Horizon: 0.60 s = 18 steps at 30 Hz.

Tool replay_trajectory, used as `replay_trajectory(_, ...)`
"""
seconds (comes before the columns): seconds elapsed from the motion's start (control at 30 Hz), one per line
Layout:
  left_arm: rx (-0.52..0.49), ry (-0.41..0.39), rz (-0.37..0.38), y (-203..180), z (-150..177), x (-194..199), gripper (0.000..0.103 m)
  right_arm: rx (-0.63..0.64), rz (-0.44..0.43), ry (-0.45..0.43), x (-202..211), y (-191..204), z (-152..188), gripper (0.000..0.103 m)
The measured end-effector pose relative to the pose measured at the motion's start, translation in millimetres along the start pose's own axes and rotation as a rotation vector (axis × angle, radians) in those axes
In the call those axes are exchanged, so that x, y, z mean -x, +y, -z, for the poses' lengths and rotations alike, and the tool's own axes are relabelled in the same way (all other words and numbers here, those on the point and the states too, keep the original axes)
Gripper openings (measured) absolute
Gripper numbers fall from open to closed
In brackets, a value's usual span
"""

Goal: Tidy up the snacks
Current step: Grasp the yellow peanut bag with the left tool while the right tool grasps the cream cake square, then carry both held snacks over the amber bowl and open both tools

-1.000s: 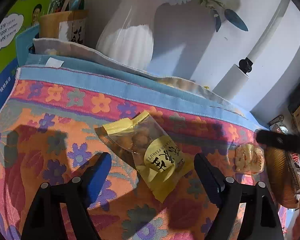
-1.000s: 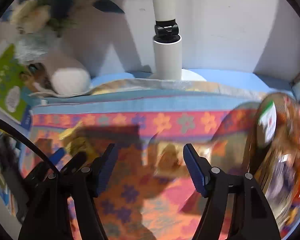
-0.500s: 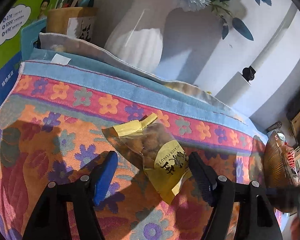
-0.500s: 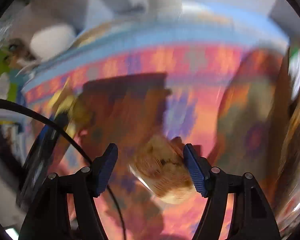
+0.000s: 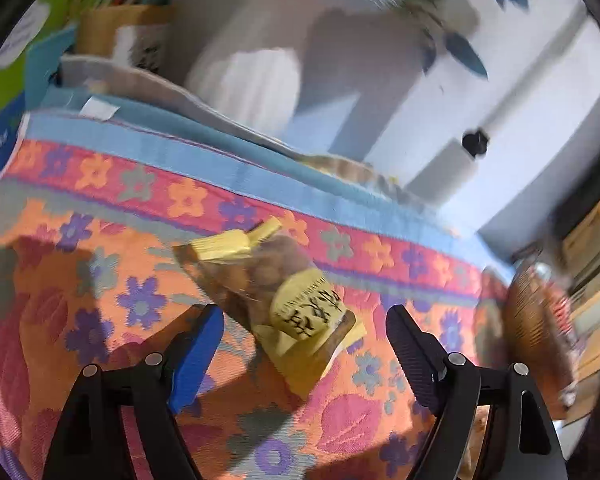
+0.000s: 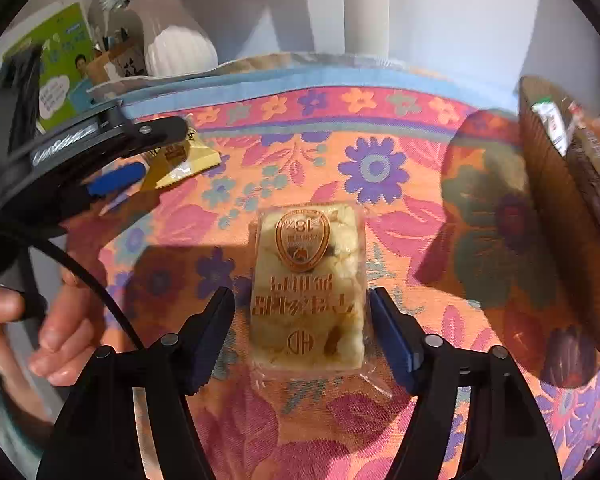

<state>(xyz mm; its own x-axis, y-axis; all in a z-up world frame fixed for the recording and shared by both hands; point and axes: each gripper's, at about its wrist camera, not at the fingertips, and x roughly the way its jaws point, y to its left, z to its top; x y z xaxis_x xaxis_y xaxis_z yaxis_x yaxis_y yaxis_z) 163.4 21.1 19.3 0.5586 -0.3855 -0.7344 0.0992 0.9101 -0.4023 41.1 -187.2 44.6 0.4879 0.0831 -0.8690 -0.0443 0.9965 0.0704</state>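
In the right wrist view, the right hand-held gripper (image 6: pixel 302 330) sits low in the frame, its jaws spread to either side of a clear-wrapped pastry snack (image 6: pixel 308 284) that lies flat on the floral cloth (image 6: pixel 380 168) over the worktop. These jaws have just been closing in; the right pad looks to be at the wrapper's edge, while a narrow gap shows on the left, so nothing is pinched.

At the upper left of the same view, the left hand-held gripper (image 6: pixel 140 152) reaches over a yellow peanut packet (image 6: pixel 184 160), and a person's hand (image 6: pixel 56 320) shows at the left edge. A woven basket (image 6: pixel 552 184) holding other wrapped snacks stands at the right edge.

In the left wrist view, the peanut packet (image 5: pixel 276 292) lies on the cloth (image 5: pixel 100 208) at centre frame, just ahead of and between the left hand-held gripper's (image 5: pixel 304 344) spread jaws, which have just been opening; neither pad touches it. The basket (image 5: pixel 536 320) appears blurred at the right edge. A white ribbed vase (image 5: pixel 256 88) stands at the back, in the upper middle.
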Motion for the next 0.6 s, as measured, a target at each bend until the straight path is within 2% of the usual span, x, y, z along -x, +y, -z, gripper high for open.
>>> replay_trajectory(0.03,-0.002,0.008,-0.020,-4,-1,-2,0.083,0.005,0.023,-0.030,2,1,5,0.051)
replay_trajectory(0.1,0.001,0.017,-0.062,-10,-3,-7,0.085,0.014,0.044,-0.077,7,1,13,0.046)
replay_trajectory(0.2,-0.066,0.019,-0.132,-20,-1,-14,0.083,0.011,-0.016,-0.106,14,-7,24,0.045)
replay_trajectory(0.23,-0.078,0.013,-0.148,-21,0,-14,0.071,0.011,-0.031,-0.109,16,-9,27,0.044)
replay_trajectory(0.27,-0.077,0.007,-0.154,-21,1,-13,0.063,0.011,-0.049,-0.113,19,-11,30,0.044)
replay_trajectory(0.47,-0.061,0.014,-0.075,-11,12,4,0.059,0.023,-0.147,-0.140,35,-12,53,0.044)
replay_trajectory(0.6,-0.060,0.033,0.064,-12,46,35,0.059,0.050,-0.203,-0.168,55,-13,74,0.044)
